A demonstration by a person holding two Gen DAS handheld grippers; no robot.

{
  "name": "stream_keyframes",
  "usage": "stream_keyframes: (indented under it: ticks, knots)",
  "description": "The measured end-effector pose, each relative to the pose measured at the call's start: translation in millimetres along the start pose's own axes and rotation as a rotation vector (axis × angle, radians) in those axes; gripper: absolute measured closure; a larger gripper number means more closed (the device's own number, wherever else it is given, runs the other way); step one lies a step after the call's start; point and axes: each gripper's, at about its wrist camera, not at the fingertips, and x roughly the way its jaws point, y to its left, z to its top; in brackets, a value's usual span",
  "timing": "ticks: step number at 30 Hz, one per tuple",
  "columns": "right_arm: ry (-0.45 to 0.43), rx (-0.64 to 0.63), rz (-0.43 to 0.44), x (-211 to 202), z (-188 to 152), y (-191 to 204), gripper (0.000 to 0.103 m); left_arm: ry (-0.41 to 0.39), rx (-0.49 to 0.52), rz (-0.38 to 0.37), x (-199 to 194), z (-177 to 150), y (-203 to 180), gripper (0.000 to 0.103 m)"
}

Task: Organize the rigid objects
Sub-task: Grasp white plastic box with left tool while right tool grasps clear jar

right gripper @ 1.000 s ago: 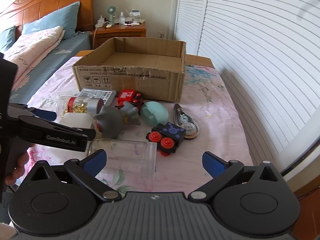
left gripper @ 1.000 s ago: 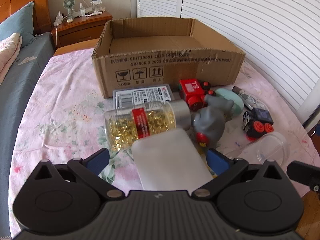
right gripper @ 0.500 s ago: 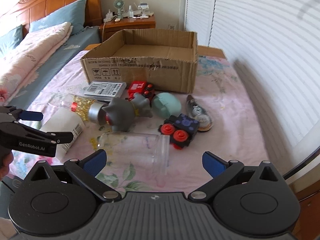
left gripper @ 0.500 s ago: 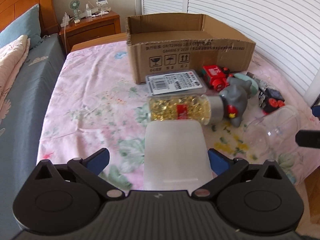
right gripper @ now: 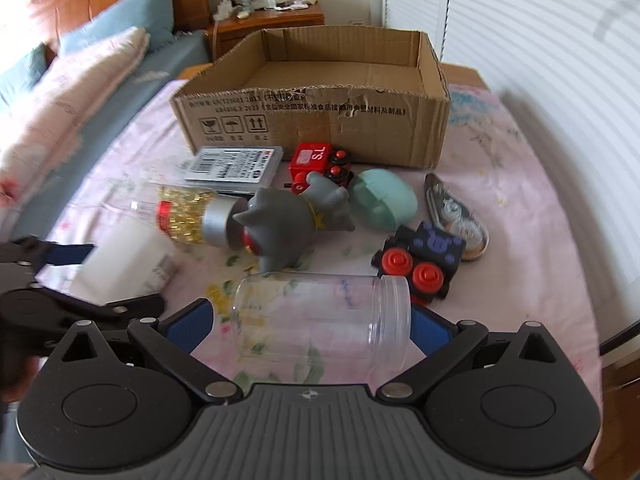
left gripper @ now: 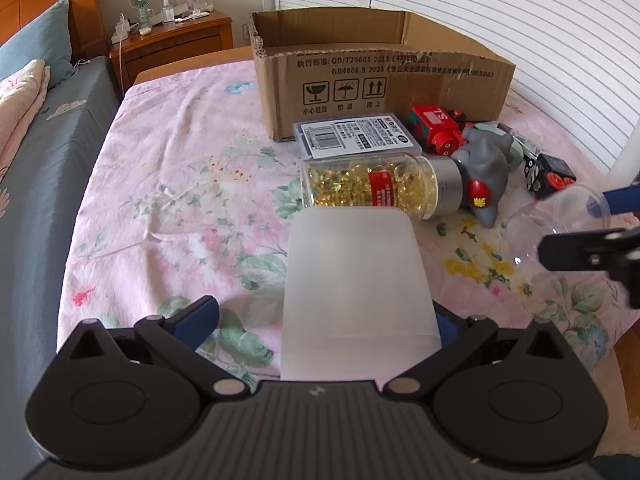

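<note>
A white translucent bottle (left gripper: 352,280) lies on the pink floral cloth between the fingers of my left gripper (left gripper: 320,320), which is open and not closed on it. A clear empty jar (right gripper: 320,320) lies on its side between the fingers of my right gripper (right gripper: 308,326), also open. Beyond them lie a capsule bottle (left gripper: 376,188), a grey toy (right gripper: 288,220), a labelled flat case (left gripper: 352,136), a red toy train (right gripper: 312,160), a teal case (right gripper: 380,200), a black block train (right gripper: 420,256) and a tape dispenser (right gripper: 456,212). An open, empty cardboard box (right gripper: 320,120) stands behind.
A bed with blue and pink pillows (right gripper: 92,68) runs along the left. A wooden nightstand (left gripper: 176,44) stands behind it. White louvered doors (left gripper: 500,12) close off the right side. The cloth's right edge (right gripper: 588,320) drops off near my right gripper.
My right gripper has moved forward, so the clear jar now lies between its fingers. My left gripper has shifted left and back while staying around the white bottle. Both stay open.
</note>
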Motion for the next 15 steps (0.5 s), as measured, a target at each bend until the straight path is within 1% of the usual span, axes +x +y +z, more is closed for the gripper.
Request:
stream_keyframes:
  ticks: [5, 7, 9, 11, 13, 15]
  knots:
    - [0.048, -0.039, -0.125, 18.5, -1.6, 4.2, 0.0, -0.044, -0.003, 0.001, -1.7, -6.9, 1.1, 0.0]
    - [0.065, -0.041, -0.149, 22.4, -5.6, -2.2, 0.0, -0.076, -0.012, 0.009, -2.6, -11.3, 0.5, 0.0]
    - [0.076, -0.024, -0.134, 23.1, -10.4, -11.6, 0.0, -0.091, -0.014, 0.013, -3.0, -13.2, -0.1, 0.0]
    - [0.088, -0.003, -0.114, 23.9, -14.1, -20.1, 0.0, -0.084, -0.016, 0.014, -2.6, -11.1, 0.0, 0.0]
    - [0.084, 0.012, -0.096, 23.7, -16.5, -25.5, 0.0, -0.085, -0.018, 0.016, -2.8, -11.0, -0.3, 0.0]
    - [0.071, -0.002, -0.091, 23.2, -19.4, -26.1, 0.0, -0.101, -0.016, 0.016, -3.5, -14.1, -0.4, 0.0]
